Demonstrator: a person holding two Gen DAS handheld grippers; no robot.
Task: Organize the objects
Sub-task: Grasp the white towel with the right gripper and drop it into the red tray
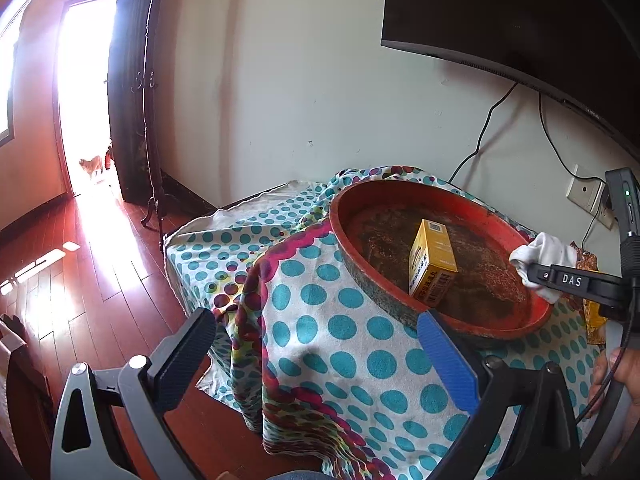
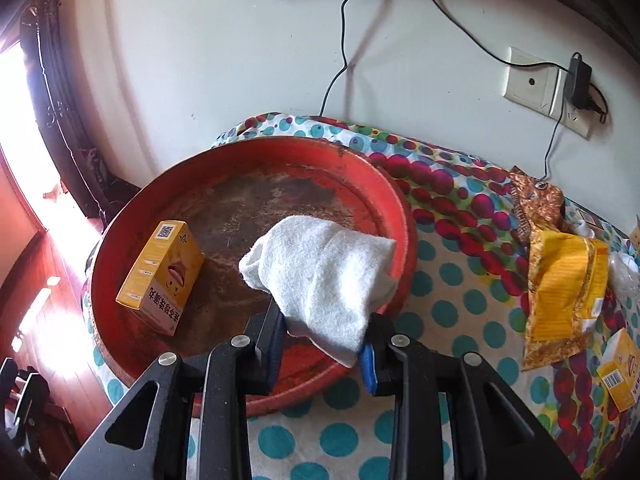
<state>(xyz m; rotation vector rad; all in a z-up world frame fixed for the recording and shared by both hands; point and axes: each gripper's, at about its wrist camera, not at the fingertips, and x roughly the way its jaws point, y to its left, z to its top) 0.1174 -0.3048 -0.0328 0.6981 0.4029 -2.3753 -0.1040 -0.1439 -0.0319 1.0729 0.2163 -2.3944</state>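
"DAS" stands on the right tongs (image 1: 536,274); box text unreadable.

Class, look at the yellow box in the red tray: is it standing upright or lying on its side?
Lying on its side. The yellow box rests on a long face on the red tray floor, its printed text running sideways.

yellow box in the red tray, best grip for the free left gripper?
Grip the yellow box across its two long narrow sides at mid-length, coming from above. It lies flat in the red tray, whose raised rim blocks a side approach. The left gripper is open.
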